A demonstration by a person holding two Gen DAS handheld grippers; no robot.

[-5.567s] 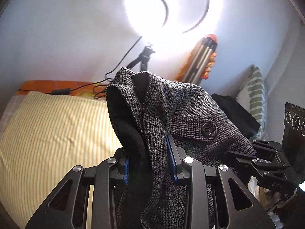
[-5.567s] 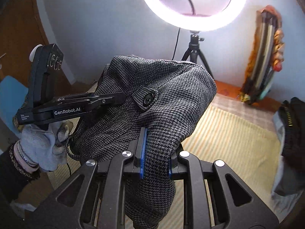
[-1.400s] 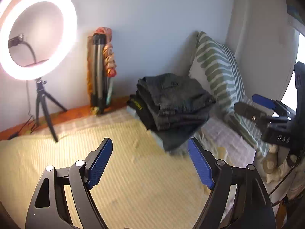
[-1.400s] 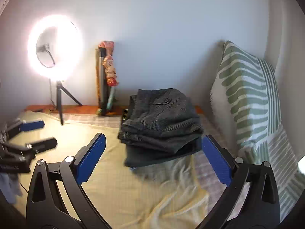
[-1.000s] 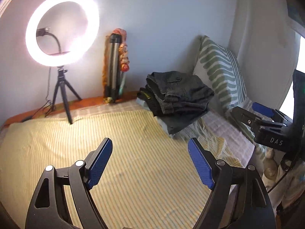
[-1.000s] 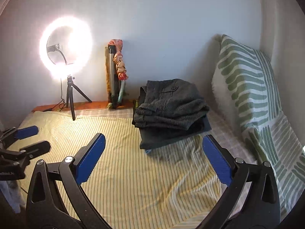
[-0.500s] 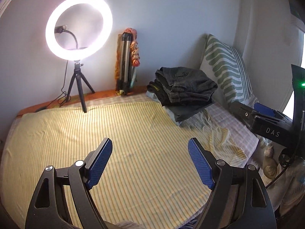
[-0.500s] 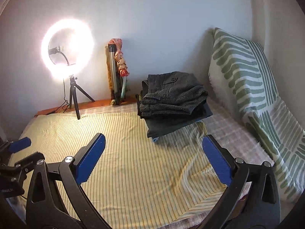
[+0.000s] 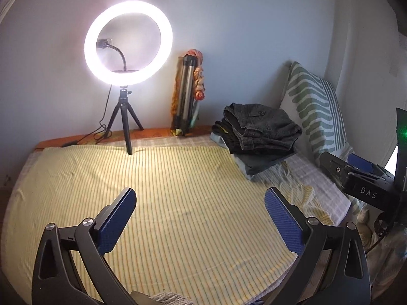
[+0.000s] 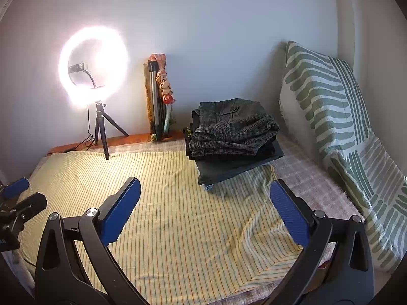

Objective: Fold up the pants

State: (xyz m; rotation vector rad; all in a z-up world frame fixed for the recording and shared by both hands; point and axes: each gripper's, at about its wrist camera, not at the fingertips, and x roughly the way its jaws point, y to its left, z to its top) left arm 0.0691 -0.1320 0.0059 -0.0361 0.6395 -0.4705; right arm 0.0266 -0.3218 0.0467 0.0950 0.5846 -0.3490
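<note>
The grey houndstooth pants [image 9: 264, 127] lie folded on top of a stack of folded clothes at the far right of the bed, next to the striped pillow; they also show in the right wrist view [image 10: 234, 127]. My left gripper [image 9: 201, 211] is open and empty, held over the yellow striped sheet [image 9: 178, 190], well short of the stack. My right gripper [image 10: 206, 203] is open and empty too, over the sheet in front of the stack. The right gripper shows at the right edge of the left wrist view [image 9: 361, 178], and the left gripper at the left edge of the right wrist view [image 10: 15, 203].
A lit ring light [image 9: 128, 43] on a small tripod stands at the back of the bed. A folded tripod with cloth [image 9: 188, 94] leans on the wall. A green striped pillow [image 10: 330, 117] rests against the right wall. A knitted item [image 9: 168, 298] peeks in at the bottom.
Both grippers held the grey pants earlier; now they are open and empty and the pants lie on the stack. Both grippers have drawn back from the stack toward the bed's near edge.
</note>
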